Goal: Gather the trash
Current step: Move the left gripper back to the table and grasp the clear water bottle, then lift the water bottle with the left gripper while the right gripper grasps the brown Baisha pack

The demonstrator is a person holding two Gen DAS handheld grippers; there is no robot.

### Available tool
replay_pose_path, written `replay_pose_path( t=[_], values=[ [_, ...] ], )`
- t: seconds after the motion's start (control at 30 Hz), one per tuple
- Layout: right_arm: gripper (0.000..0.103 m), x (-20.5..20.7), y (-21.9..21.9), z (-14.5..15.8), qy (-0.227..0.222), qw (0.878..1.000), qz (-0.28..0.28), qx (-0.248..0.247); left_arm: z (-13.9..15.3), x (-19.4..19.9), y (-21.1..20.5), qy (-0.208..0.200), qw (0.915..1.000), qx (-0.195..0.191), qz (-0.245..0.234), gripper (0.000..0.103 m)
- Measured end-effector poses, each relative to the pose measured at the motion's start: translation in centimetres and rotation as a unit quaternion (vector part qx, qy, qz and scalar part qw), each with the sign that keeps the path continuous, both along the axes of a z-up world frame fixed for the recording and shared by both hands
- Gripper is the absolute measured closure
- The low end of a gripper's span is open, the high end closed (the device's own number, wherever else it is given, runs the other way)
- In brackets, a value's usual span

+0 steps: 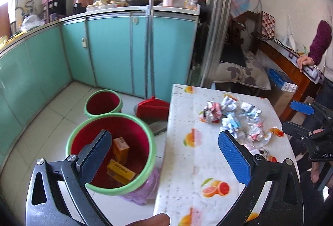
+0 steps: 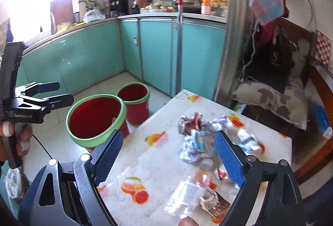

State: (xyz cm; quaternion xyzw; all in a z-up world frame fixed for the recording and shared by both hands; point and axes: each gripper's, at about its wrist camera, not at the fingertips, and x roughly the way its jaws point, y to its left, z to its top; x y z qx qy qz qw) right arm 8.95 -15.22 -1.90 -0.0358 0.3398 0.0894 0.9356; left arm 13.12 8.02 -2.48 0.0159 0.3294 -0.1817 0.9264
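Trash (image 2: 199,138) heaped on table (image 2: 158,163), no clear axis

Crumpled foil wrappers (image 1: 231,120) heaped on table; two orange boxes (image 1: 121,161) inside red bin (image 1: 149,142).

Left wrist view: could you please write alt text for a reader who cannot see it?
An open left gripper hangs between a red bin holding yellow boxes and a table with crumpled wrappers.
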Motion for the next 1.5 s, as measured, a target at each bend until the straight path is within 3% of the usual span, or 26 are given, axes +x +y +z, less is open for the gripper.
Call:
replay_pose_path(
  t=[0.23,0.5,0.83,1.07,1.1,1.2,1.37,1.5],
  values=[
    [0.013,-5.6,-8.6,-0.6,0.01,0.998,-0.06,-0.022,-0.8,-2.2,-8.0,0.021,0.9974,0.001,-0.069,0.0],
    [0.013,-9.1,-14.6,-2.7,0.026,0.994,-0.107,-0.011,-4.7,-4.3,-16.0,0.077,0.9883,0.043,-0.124,0.0],
    [0.013,-11.9,-19.8,-3.7,0.034,0.987,-0.158,-0.009,-12.2,-4.0,-22.8,0.168,0.9674,0.111,-0.154,0.0],
    [0.013,-12.7,-21.7,-4.2,0.036,0.983,-0.179,-0.002,-16.3,-2.6,-26.1,0.206,0.951,0.174,-0.152,0.001],
    [0.013,-12.8,-21.9,-4.3,0.036,0.983,-0.182,-0.001,-16.6,-2.4,-26.2,0.208,0.9497,0.178,-0.151,0.005],
    [0.013,-12.9,-22.1,-4.4,0.035,0.982,-0.187,0.002,-17.6,-1.9,-26.4,0.229,0.9423,0.193,-0.15,0.038],
    [0.013,-12.8,-21.8,-4.7,0.038,0.982,-0.185,0.003,-17.7,-1.7,-25.6,0.233,0.9416,0.19,-0.151,0.043],
    [0.013,-12.5,-21.1,-4.9,0.039,0.983,-0.179,0.002,-16.7,-1.2,-24.1,0.231,0.9462,0.178,-0.139,0.045]
  ],
)
